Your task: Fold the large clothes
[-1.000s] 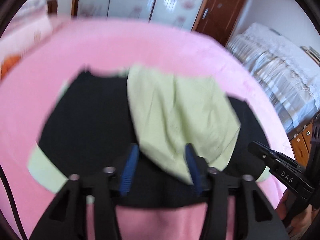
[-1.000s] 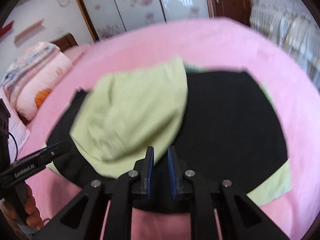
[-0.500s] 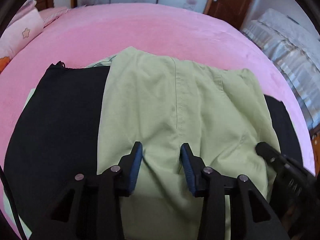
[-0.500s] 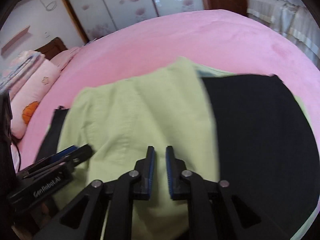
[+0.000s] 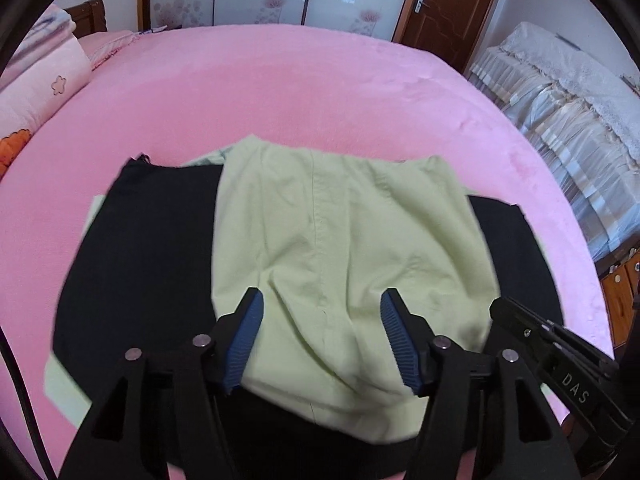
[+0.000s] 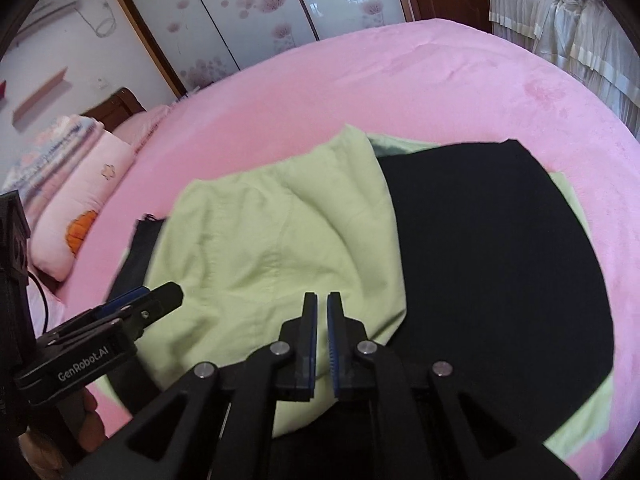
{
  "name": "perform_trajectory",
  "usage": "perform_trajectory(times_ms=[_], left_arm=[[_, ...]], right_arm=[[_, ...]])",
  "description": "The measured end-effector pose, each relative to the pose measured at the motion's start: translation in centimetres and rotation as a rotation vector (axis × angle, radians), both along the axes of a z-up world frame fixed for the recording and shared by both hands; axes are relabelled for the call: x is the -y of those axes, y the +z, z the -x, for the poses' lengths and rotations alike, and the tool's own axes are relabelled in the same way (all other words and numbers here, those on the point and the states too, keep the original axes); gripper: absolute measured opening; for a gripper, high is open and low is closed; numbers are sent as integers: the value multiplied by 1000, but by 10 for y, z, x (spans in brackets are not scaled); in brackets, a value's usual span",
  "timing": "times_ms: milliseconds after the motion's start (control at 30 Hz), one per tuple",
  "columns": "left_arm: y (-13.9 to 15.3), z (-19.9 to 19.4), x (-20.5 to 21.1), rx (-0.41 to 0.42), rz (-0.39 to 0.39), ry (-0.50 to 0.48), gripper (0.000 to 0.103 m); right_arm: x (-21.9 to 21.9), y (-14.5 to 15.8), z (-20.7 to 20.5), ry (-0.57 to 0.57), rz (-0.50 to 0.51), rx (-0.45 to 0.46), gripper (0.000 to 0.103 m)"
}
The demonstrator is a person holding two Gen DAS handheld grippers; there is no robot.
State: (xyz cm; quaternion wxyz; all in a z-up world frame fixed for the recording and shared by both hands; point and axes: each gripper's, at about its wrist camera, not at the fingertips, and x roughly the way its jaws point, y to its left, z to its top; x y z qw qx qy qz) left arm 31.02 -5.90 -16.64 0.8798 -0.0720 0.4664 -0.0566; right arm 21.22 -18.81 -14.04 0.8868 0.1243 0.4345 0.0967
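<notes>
Both grippers' jaws over green garment (image 5: 344, 256)

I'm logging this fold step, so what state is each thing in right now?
Left gripper: open, jaws wide apart over the green fabric, holding nothing.
Right gripper: nearly closed, narrow gap, nothing visibly pinched.
Light green garment: folded over, lying wrinkled on the black garment.
Black garment: spread flat on the pink bed.
Brown door: closed.

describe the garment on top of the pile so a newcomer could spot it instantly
Start at the pink bed. Near its front edge lies a flat black cloth, and draped over that is the light green garment. It is the only wrinkled piece, with a seam down its middle.
</notes>
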Motion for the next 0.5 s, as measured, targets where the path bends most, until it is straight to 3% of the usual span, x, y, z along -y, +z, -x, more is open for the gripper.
perform_trajectory(times_ms=[133,300,367,500], left_arm=[[47,36,-1,12,7,13,63],[101,90,-9,47,-5,17,64],[122,112,-8,73,-2,20,69],[157,146,-12,114,4,36,76]], right_arm=[[-1,39,33,14,-15,44,6],[-3,90,73,16,-28,109,24],[-5,110,91,9,-3,137,34],[-9,137,121,24,10,181,36]])
